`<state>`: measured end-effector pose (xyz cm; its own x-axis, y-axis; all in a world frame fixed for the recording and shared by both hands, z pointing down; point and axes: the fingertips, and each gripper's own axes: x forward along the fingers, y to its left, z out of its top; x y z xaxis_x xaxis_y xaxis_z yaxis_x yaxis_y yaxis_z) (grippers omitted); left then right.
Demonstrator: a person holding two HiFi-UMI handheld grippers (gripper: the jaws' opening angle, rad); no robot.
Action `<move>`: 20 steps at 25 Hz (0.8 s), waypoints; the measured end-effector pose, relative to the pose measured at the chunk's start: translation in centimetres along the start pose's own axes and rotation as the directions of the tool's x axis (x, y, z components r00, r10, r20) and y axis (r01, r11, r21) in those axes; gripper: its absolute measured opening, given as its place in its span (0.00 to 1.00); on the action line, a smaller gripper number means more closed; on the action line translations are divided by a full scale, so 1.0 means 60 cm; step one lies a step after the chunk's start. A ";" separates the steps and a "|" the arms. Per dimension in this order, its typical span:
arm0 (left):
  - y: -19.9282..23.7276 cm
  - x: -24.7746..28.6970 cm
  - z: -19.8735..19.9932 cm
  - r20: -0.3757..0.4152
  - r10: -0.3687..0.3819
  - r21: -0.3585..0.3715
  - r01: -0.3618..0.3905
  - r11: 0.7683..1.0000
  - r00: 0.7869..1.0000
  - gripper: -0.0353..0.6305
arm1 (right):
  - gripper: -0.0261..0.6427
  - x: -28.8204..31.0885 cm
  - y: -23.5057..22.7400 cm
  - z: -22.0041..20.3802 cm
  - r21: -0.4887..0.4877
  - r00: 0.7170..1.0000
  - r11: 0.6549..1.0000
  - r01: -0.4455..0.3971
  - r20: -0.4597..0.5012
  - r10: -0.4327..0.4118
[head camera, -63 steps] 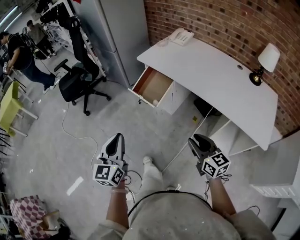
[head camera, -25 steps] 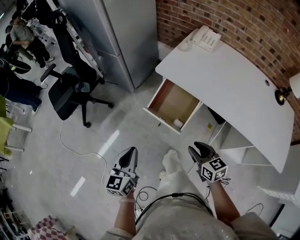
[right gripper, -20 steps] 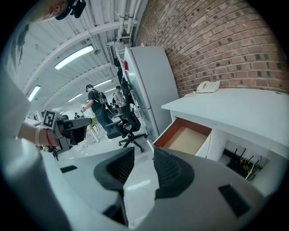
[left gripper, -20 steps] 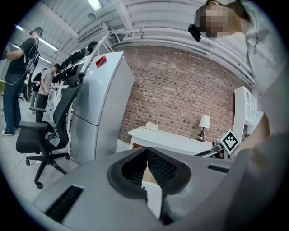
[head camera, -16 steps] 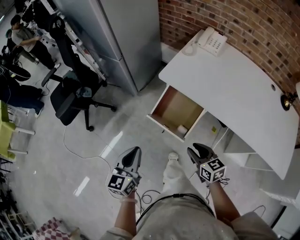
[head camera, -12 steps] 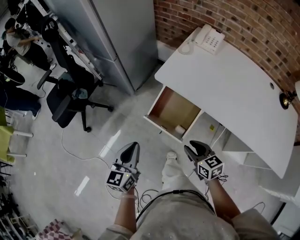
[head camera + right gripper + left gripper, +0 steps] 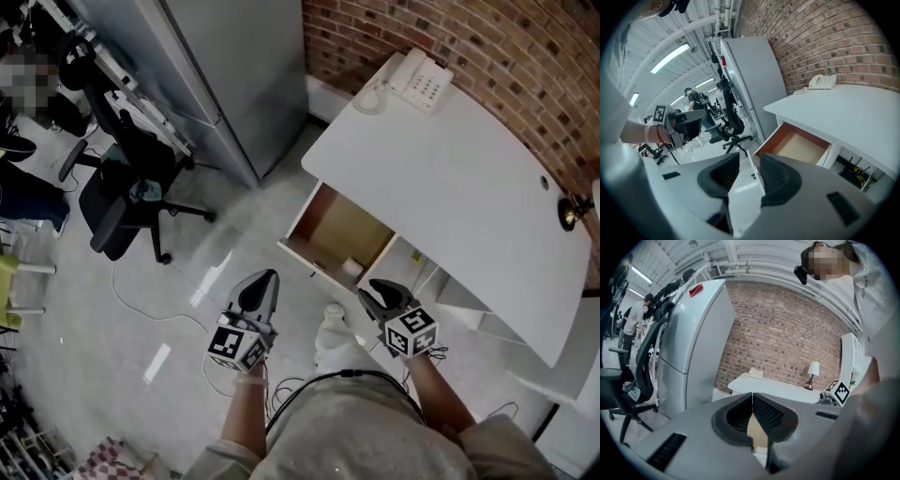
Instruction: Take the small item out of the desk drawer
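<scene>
The white desk stands against the brick wall with its wooden drawer pulled out. A small white item lies in the drawer's near right corner. My left gripper hangs over the floor just short of the drawer front, and its fingertips meet in the left gripper view with nothing held. My right gripper floats close by the drawer's near right corner. Its jaws stand apart and empty, pointing at the drawer. The item does not show in the right gripper view.
A tall grey cabinet stands left of the desk, and a black office chair further left. A white telephone and a small lamp sit on the desktop. A cable trails over the floor. My shoe is below the drawer.
I have walked nearer the desk, so the open drawer now lies just ahead of both grippers. Both grippers moved forward with me. Neither took hold of anything.
</scene>
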<state>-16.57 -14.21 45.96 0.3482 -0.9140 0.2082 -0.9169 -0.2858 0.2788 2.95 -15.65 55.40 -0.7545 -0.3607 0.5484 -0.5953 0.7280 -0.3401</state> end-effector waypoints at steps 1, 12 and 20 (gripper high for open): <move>0.004 0.005 -0.003 -0.008 0.001 -0.004 -0.001 1.000 1.000 0.06 | 0.25 0.005 -0.003 -0.001 0.005 1.000 1.000 -0.003 -0.008 0.003; 0.050 0.058 -0.069 -0.107 -0.013 0.015 0.014 1.000 0.994 0.06 | 0.25 0.096 -0.049 -0.067 -0.016 0.981 1.000 -0.015 -0.193 0.012; 0.056 0.125 -0.169 -0.190 -0.184 0.013 0.190 0.982 0.964 0.06 | 0.25 0.189 -0.100 -0.142 -0.104 0.918 0.993 0.058 -0.385 -0.094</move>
<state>-15.03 -19.09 57.97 0.5418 -0.7739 0.3280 -0.8365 -0.4581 0.3008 0.34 -19.12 70.18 -0.5305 -0.1754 0.8293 -0.6063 0.7623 -0.2266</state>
